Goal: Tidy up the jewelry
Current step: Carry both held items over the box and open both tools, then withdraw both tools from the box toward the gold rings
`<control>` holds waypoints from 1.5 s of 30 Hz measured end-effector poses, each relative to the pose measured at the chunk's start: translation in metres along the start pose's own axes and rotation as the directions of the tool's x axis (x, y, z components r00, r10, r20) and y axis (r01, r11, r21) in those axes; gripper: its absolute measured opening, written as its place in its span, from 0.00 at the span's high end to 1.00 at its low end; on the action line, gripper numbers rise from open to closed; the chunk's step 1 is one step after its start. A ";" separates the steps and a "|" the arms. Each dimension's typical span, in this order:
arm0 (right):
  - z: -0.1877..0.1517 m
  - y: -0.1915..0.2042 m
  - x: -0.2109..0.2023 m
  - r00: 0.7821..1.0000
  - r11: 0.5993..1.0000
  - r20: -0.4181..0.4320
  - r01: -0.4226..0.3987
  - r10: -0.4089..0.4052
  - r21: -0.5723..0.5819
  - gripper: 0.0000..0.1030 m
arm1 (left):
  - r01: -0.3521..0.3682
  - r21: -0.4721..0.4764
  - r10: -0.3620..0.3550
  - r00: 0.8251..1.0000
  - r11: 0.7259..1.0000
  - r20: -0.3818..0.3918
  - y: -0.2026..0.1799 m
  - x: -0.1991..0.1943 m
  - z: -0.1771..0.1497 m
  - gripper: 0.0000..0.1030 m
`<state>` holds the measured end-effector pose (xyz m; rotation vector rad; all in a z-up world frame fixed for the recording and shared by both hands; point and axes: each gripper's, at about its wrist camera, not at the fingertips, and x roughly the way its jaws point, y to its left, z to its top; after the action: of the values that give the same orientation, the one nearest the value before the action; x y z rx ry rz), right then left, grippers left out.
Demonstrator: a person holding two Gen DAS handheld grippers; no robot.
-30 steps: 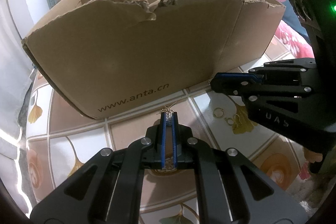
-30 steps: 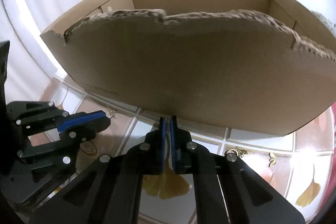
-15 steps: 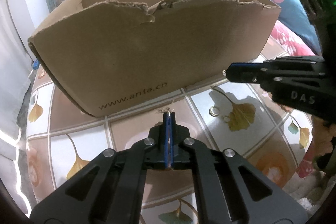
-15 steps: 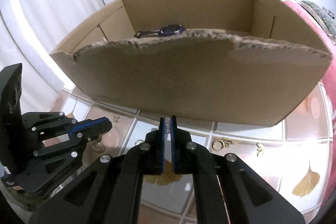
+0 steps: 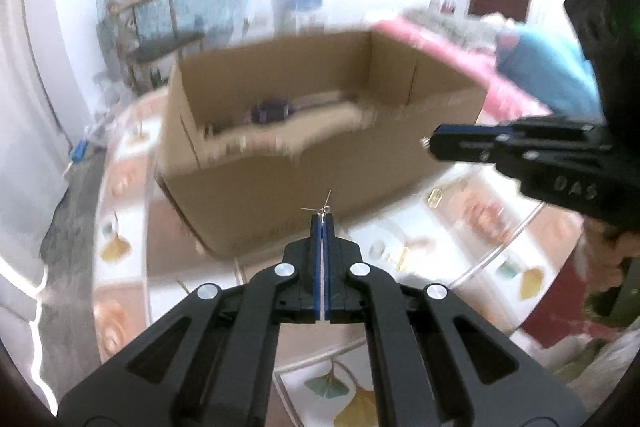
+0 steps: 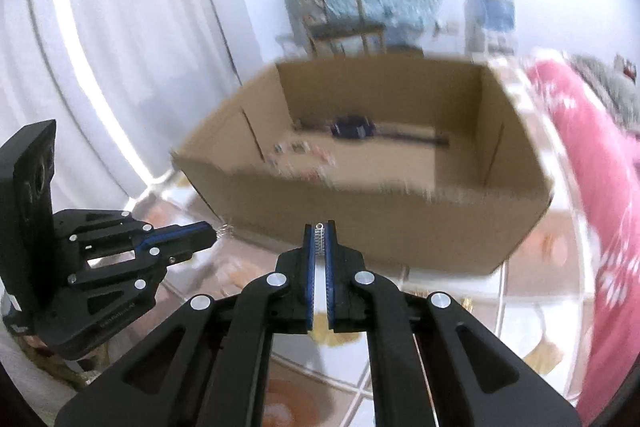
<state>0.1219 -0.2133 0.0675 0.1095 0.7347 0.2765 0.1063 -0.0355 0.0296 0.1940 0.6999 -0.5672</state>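
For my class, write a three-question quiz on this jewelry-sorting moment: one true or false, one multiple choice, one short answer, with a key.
1. True or false: the left gripper has its fingers shut on a thin wire earring.
2. What does the right gripper hold? A) a coin B) a small silver spring-like piece C) nothing
3. Short answer: where does the dark watch-like item lie?

Key
1. True.
2. B.
3. On the floor of the open cardboard box, near its back wall.
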 end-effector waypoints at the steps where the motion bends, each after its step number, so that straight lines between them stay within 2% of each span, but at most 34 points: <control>1: 0.007 0.002 -0.008 1.000 1.000 0.029 -0.002 0.003 -0.013 0.95 | 0.006 0.009 -0.006 0.999 1.000 0.034 0.000 -0.009 0.009 1.00; 5: 0.039 0.003 -0.028 0.990 0.998 0.143 0.001 0.009 -0.070 0.95 | 0.001 0.057 -0.009 0.989 0.998 0.147 0.001 -0.026 0.043 1.00; 8: 0.057 -0.002 -0.015 0.989 0.997 0.149 0.011 0.001 -0.078 0.95 | -0.016 0.070 0.003 0.986 0.997 0.169 0.004 -0.011 0.065 1.00; 10: 0.068 -0.016 0.004 0.993 0.998 0.115 0.003 0.003 -0.058 0.95 | -0.010 0.052 0.003 0.990 0.999 0.139 0.010 0.012 0.076 1.00; 14: 0.081 -0.034 0.048 0.998 0.998 0.038 0.050 -0.048 -0.035 0.95 | 0.004 0.006 -0.005 0.998 1.000 0.066 0.020 0.049 0.083 1.00; 17: 0.086 -0.047 0.063 0.997 0.997 -0.002 0.071 -0.071 -0.003 0.95 | 0.034 -0.033 -0.033 0.999 0.999 0.037 0.026 0.064 0.083 0.99; 19: 0.087 -0.055 0.065 0.998 0.998 -0.010 0.060 -0.060 0.019 0.93 | 0.050 -0.055 -0.048 0.998 0.997 0.030 0.028 0.066 0.080 0.89; 20: 0.086 -0.060 0.063 0.998 0.997 -0.003 0.063 -0.063 0.038 0.91 | 0.058 -0.073 -0.055 0.998 0.996 0.036 0.030 0.064 0.078 0.86; 22: 0.084 -0.066 0.055 0.998 0.996 0.014 0.063 -0.064 0.061 0.81 | 0.071 -0.093 -0.067 0.997 0.993 0.046 0.033 0.061 0.075 0.82; 26: 0.082 -0.077 0.035 0.996 0.993 0.055 0.065 -0.071 0.098 0.79 | 0.075 -0.116 -0.067 0.995 0.990 0.073 0.040 0.044 0.069 0.80; 28: 0.078 -0.082 0.023 0.994 0.991 0.074 0.071 -0.079 0.111 0.78 | 0.072 -0.122 -0.061 0.994 0.990 0.095 0.043 0.030 0.066 0.73; 30: 0.072 -0.082 0.012 0.993 0.990 0.085 0.077 -0.088 0.116 0.78 | 0.066 -0.120 -0.053 0.992 0.991 0.114 0.044 0.017 0.061 0.71; 35: 0.054 -0.076 -0.012 0.993 0.993 0.093 0.064 -0.074 0.104 0.75 | 0.062 -0.111 -0.047 0.990 0.992 0.131 0.040 -0.009 0.049 0.57; 38: 0.039 -0.067 -0.027 0.993 0.995 0.103 0.057 -0.065 0.078 0.69 | 0.051 -0.096 -0.038 0.991 0.994 0.128 0.034 -0.020 0.039 0.48; 41: 0.020 -0.057 -0.036 0.995 0.997 0.083 0.051 -0.055 0.050 0.69 | 0.047 -0.091 -0.037 0.993 0.995 0.109 0.028 -0.026 0.024 0.43; 45: -0.010 -0.050 -0.030 0.999 0.998 -0.016 0.031 -0.030 0.059 0.69 | 0.049 -0.102 -0.046 0.998 0.994 0.032 0.022 -0.020 0.001 0.42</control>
<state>0.1046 -0.2700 0.0695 0.1527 0.7593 0.2270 0.1065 -0.0095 0.0427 0.0731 0.7048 -0.5770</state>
